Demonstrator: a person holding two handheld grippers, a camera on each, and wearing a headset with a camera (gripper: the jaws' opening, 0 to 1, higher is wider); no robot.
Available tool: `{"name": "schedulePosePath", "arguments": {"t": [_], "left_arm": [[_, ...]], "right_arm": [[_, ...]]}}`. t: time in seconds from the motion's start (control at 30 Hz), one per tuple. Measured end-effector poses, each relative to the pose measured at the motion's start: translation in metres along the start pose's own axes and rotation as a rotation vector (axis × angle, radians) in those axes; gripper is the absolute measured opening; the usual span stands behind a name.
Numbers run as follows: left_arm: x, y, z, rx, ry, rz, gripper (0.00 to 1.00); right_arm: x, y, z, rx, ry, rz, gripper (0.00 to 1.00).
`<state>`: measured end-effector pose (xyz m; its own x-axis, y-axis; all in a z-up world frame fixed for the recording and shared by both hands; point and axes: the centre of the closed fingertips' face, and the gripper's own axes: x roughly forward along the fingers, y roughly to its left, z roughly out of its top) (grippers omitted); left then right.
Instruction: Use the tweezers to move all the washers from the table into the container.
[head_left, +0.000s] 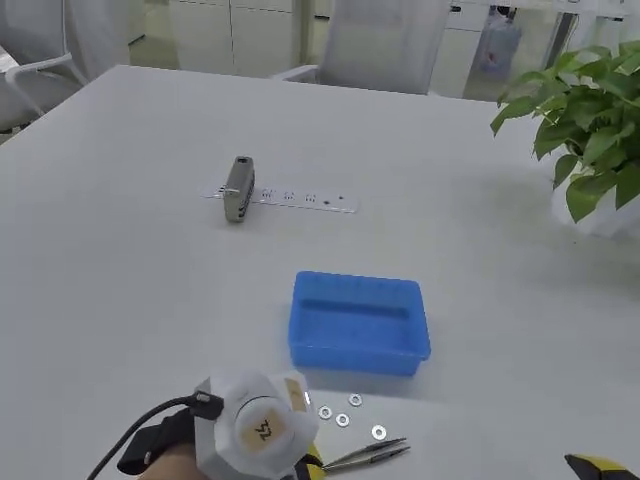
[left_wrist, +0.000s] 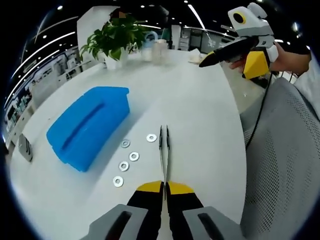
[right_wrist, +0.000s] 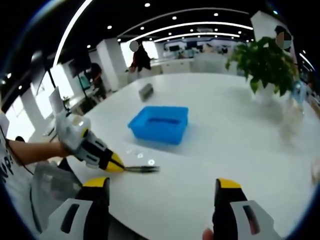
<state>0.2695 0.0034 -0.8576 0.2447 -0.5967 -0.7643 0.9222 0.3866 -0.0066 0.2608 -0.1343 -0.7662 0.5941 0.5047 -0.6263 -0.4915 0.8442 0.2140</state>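
1. The tweezers (left_wrist: 164, 150) were clamped in the left gripper (left_wrist: 164, 187), their tips almost together, nothing between them
2. Five washers (left_wrist: 134, 156) lay on the table (left_wrist: 200, 115), just near of the blue container (left_wrist: 90, 125)
3. The right gripper (right_wrist: 162, 183) gaped open, far right

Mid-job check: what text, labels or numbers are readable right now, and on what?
"Z1", turned and uncertain: round sticker on the left claw.
Power strip: markings too small to read.
Shirt print, right gripper view: cut off, unreadable.
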Motion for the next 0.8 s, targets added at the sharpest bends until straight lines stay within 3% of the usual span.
{"name": "schedulePosePath", "arguments": {"t": [0.23, 0.33, 0.43, 0.53, 0.63, 0.8], "left_arm": [[-0.024, -0.009, 0.011, -0.025, -0.04, 0.014, 0.0], [-0.037, -0.013, 0.014, -0.025, -0.057, 0.037, 0.0], [-0.048, -0.019, 0.02, -0.07, -0.093, 0.039, 0.0], [-0.06, -0.024, 0.027, -0.08, -0.127, 0.055, 0.0], [-0.07, -0.025, 0.034, -0.082, -0.151, 0.075, 0.0], [-0.086, -0.023, 0.046, -0.062, -0.195, 0.105, 0.0]], "right_arm": [[0.003, 0.015, 0.007, -0.055, -0.025, 0.03, 0.78], [0.004, 0.026, 0.012, -0.096, -0.05, 0.061, 0.67], [0.007, 0.037, 0.009, -0.145, -0.03, 0.094, 0.58], [0.012, 0.05, 0.002, -0.178, 0.0, 0.138, 0.5], [0.017, 0.06, -0.006, -0.25, 0.033, 0.183, 0.35], [0.027, 0.07, -0.011, -0.355, 0.045, 0.197, 0.13]]}}
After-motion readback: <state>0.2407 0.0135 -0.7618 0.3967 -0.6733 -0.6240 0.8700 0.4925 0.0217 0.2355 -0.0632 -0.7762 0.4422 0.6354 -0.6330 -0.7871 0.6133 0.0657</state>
